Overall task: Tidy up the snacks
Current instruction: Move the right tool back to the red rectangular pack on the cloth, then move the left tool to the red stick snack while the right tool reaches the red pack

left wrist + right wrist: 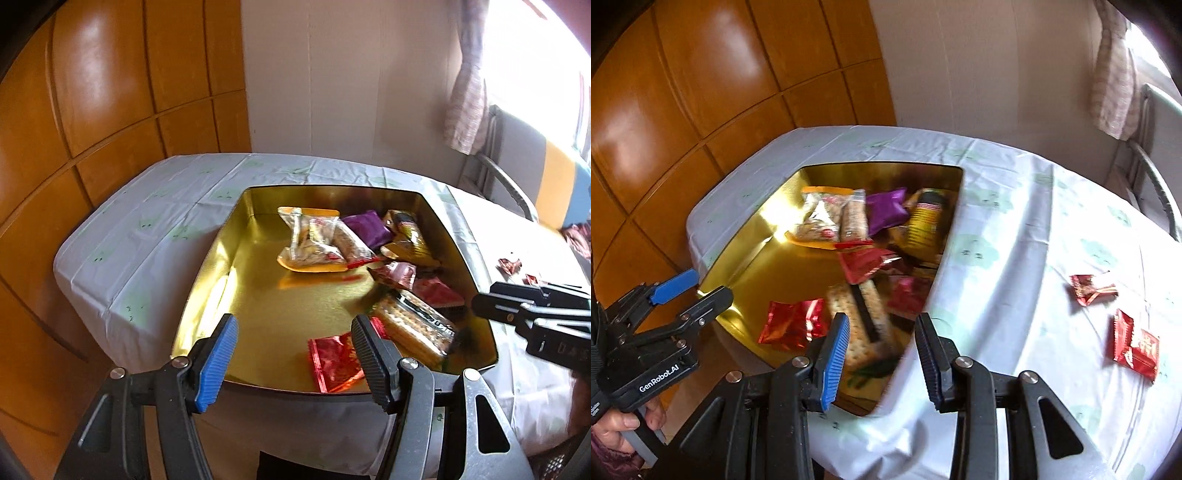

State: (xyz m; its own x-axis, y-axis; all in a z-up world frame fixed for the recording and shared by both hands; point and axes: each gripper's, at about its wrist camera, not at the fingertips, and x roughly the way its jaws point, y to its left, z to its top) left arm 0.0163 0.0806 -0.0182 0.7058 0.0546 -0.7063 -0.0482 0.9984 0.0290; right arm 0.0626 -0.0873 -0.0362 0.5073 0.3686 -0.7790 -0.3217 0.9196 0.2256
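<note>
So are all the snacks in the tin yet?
No. Two red packets lie on the tablecloth, to the right of the gold tin, which holds the other snacks.

Left wrist view: we look forward and steeply down over the near rim of the gold tin (207,266), close in.
Right wrist view: we look down from the tin's (746,236) right, over the tablecloth (1015,229).
Shared: tin, purple packet (365,227) (886,210), wooden wall panels (110,92) (701,92).
Cross-sight: each view catches the other gripper at its edge.
</note>
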